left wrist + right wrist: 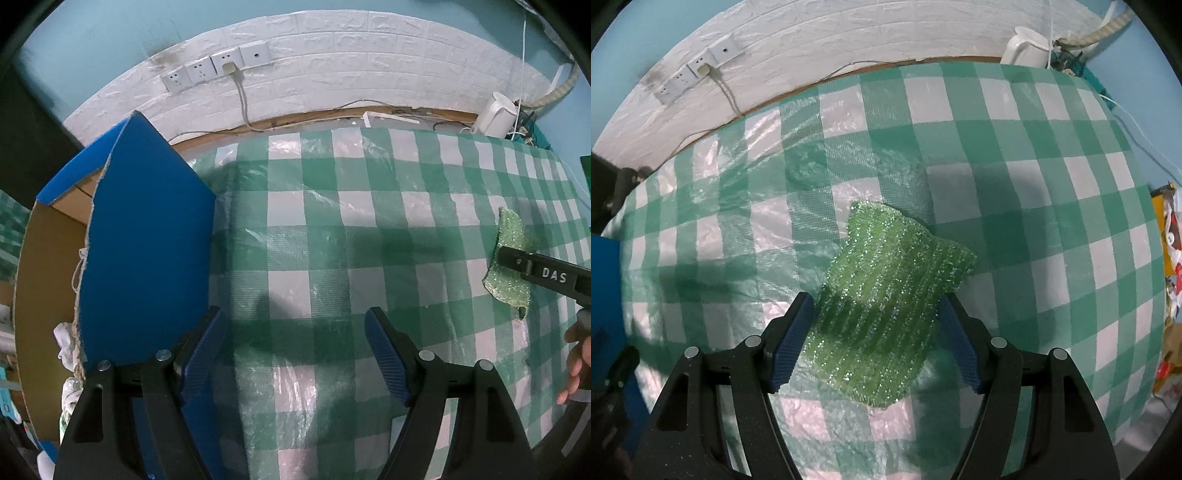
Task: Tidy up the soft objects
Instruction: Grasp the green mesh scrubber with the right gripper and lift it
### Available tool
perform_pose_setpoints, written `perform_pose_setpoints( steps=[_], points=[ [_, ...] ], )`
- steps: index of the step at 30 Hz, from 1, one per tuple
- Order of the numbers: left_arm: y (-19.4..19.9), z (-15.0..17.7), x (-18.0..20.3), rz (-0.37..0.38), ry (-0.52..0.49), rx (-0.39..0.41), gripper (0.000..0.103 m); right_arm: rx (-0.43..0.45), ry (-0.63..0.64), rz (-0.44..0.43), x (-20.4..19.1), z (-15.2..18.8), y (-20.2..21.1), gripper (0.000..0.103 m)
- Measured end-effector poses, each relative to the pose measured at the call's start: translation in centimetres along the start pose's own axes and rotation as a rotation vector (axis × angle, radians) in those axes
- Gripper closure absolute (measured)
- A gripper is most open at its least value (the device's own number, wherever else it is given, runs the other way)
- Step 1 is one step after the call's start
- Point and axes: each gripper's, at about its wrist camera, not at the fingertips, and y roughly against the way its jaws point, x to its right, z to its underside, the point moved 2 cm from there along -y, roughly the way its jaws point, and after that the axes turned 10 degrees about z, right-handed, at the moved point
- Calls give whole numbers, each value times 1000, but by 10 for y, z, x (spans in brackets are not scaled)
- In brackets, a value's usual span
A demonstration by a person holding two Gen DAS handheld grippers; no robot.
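A glittery green scouring cloth lies on the green-and-white checked tablecloth. My right gripper is open with its jaws on either side of the cloth, low over it; whether the pads touch it I cannot tell. In the left wrist view the same cloth shows at the far right under the right gripper's black finger. My left gripper is open and empty above the tablecloth, next to a blue cardboard box. White soft items lie inside the box.
The box's blue flap stands upright at the table's left edge. A white kettle and tangled cables stand at the back right. Wall sockets with a plugged cord are on the white brick wall. Colourful clutter lies off the table's right edge.
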Motion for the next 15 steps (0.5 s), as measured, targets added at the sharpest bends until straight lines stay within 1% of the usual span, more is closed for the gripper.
perform_pose_setpoints(
  steps=[3, 6, 8, 10, 11, 12, 13, 15],
  points=[
    [-1, 0, 1, 10, -7, -4, 24, 8, 46, 13, -6, 3, -1, 33],
    [-1, 0, 1, 11, -17, -5, 24, 21, 139, 21, -19, 9, 0, 33],
    [-1, -1, 0, 15, -18, -8, 24, 31, 179, 21, -24, 13, 3, 40],
    [-1, 0, 0, 22, -17, -9, 24, 36, 204, 10, -27, 16, 7, 60],
    [-1, 1, 0, 23, -17, -11, 24, 34, 221, -1, -29, 18, 9, 66],
    [0, 2, 1, 25, -21, -12, 24, 31, 232, -9, -28, 21, 10, 79],
    [0, 3, 2, 26, -26, -13, 24, 27, 244, -17, -33, 23, 10, 85],
    [2, 7, 4, 28, -41, -15, 24, 24, 267, -20, -40, 28, 10, 87]
  ],
)
